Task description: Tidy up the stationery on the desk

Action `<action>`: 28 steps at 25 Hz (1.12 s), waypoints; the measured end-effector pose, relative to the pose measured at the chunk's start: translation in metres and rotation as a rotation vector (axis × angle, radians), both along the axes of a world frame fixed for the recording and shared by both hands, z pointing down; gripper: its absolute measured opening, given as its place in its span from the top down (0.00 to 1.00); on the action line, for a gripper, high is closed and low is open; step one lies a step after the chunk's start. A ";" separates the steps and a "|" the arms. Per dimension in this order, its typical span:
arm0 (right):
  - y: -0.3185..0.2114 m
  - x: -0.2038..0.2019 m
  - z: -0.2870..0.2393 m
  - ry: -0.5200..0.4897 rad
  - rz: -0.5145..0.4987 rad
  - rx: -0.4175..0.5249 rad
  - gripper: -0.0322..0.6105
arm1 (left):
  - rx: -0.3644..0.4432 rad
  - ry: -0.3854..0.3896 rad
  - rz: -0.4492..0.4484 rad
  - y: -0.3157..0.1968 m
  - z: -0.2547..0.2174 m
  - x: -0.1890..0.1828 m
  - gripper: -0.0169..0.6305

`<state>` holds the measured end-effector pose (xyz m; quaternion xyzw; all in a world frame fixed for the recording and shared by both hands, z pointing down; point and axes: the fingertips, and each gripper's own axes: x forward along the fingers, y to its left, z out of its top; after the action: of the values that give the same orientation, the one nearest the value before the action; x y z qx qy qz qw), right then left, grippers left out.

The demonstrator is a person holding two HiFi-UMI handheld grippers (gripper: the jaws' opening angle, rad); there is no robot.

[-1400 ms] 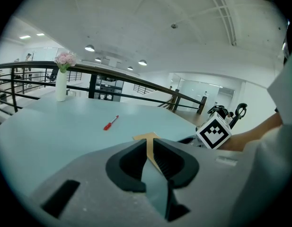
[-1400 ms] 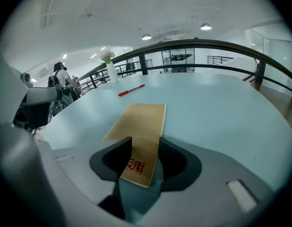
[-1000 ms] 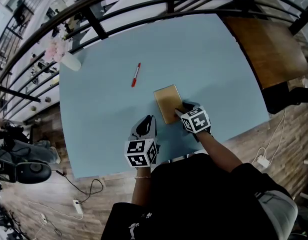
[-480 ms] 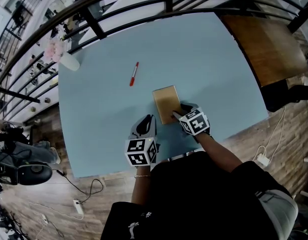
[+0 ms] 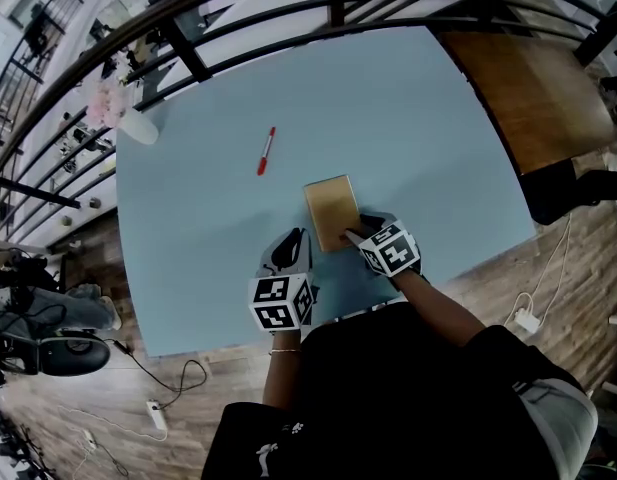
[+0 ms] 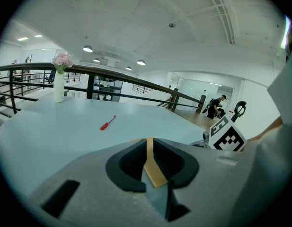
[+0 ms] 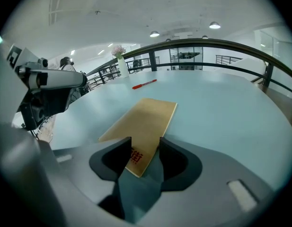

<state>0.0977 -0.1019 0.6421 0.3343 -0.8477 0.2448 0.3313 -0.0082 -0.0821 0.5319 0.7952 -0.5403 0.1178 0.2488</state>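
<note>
Roughly, by size:
Desk [image 5: 408, 118]: the light blue top is carrying everything, with a dark railing running along its far edge
Notebook [image 5: 331, 211]: the tan cover is lying flat near the person's edge of the desk, between the two grippers
Right gripper [image 7: 146, 145]: its jaws are standing apart, and the notebook's near corner is lying between them on the desk
Left gripper [image 6: 150, 143]: its jaws are standing only a narrow slit apart, gripping nothing and pointing at the notebook just beside its near left corner
Vase [image 5: 138, 125]: it is standing upright with pink flowers at the far left corner
Red pen [image 5: 265, 151]: it is lying on the desk beyond the notebook, well apart from both grippers
</note>
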 end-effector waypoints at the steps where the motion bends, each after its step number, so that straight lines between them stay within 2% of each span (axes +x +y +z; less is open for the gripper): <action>1: 0.000 0.001 0.000 -0.001 -0.002 -0.001 0.65 | 0.001 0.000 -0.002 0.000 0.000 0.001 0.90; 9: -0.013 0.007 -0.010 -0.050 0.047 0.033 0.67 | 0.014 -0.001 -0.032 -0.001 -0.004 -0.006 0.90; 11: -0.017 0.008 -0.018 -0.071 0.061 0.062 0.71 | 0.022 0.000 -0.044 0.001 -0.006 -0.010 0.90; 16: -0.024 0.000 -0.043 -0.162 0.075 0.128 0.93 | 0.028 -0.004 -0.088 0.002 -0.010 -0.023 0.96; 28: -0.031 -0.029 -0.071 -0.259 0.063 0.141 0.93 | 0.046 -0.002 -0.131 0.000 -0.018 -0.044 0.98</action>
<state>0.0687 -0.1329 0.5708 0.3486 -0.8877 0.2358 0.1869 -0.0519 -0.0822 0.5141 0.7633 -0.5942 0.0895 0.2373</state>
